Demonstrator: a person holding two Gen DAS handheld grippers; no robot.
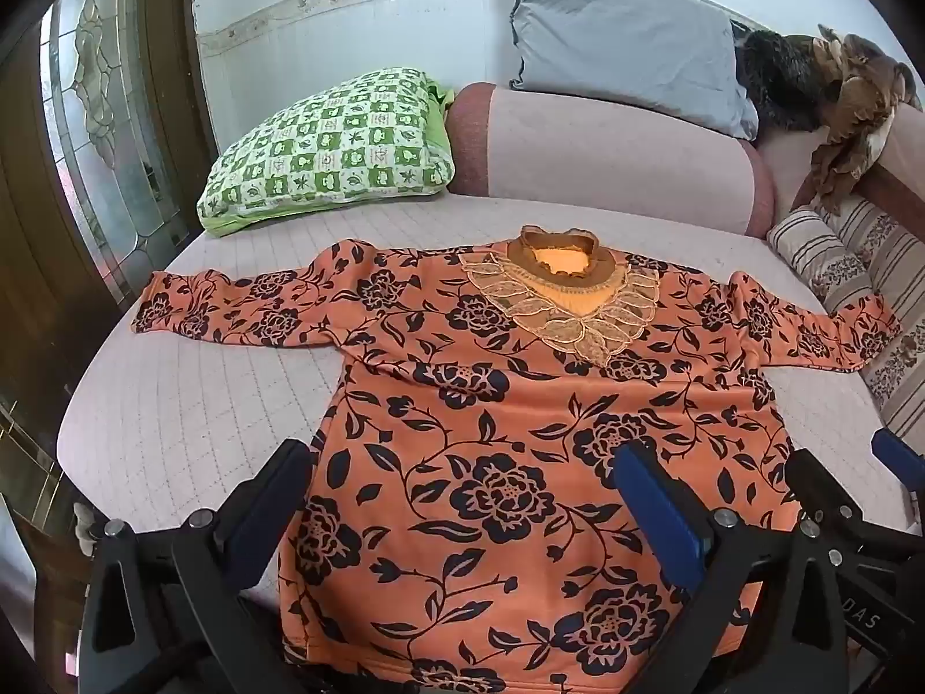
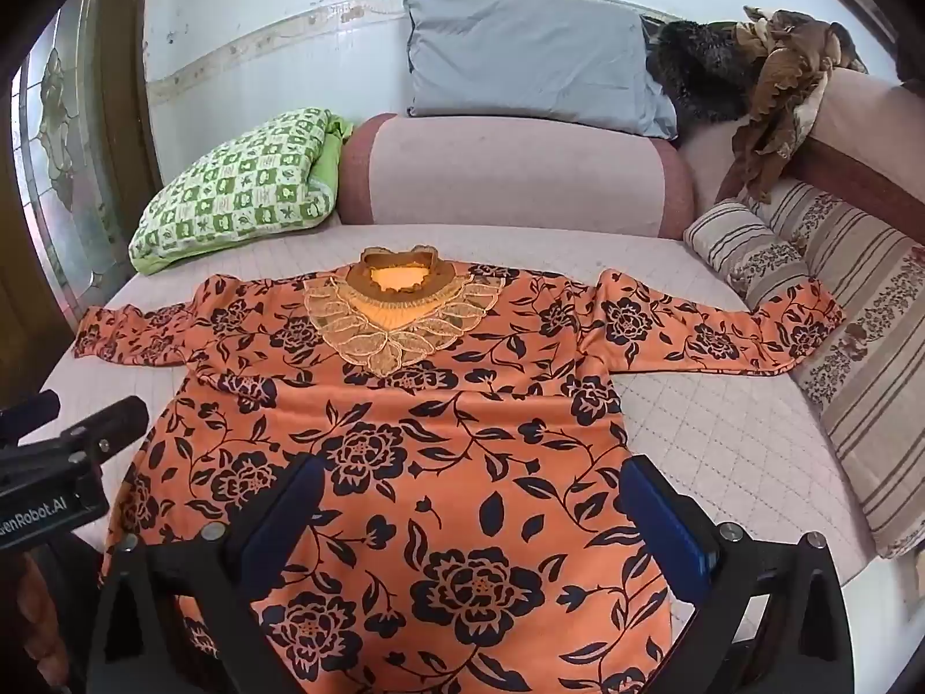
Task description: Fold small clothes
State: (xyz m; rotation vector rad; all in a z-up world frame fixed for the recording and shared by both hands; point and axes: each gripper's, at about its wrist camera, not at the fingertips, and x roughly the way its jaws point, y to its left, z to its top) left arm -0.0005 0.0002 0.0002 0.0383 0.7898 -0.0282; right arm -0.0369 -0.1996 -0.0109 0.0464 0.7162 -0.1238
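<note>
Orange top [image 1: 520,434] laid flat on bed [image 1: 185,405]; left gripper [image 1: 462,497] and right gripper [image 2: 471,512] released above hem. Shallow pinching risks slippage and a skewed fold.

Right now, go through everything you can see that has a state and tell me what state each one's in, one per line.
Orange flowered top: spread flat on the bed, face up, both sleeves out, unfolded.
Left tongs: open, over the lower part of the top, holding nothing.
Right tongs: open, over the lower part of the top, holding nothing.
Green checked pillow: leaning, propped against the bolster.
Grey pillow: upright against the wall.
Brown cloth: crumpled, draped over the bed's far edge.
</note>
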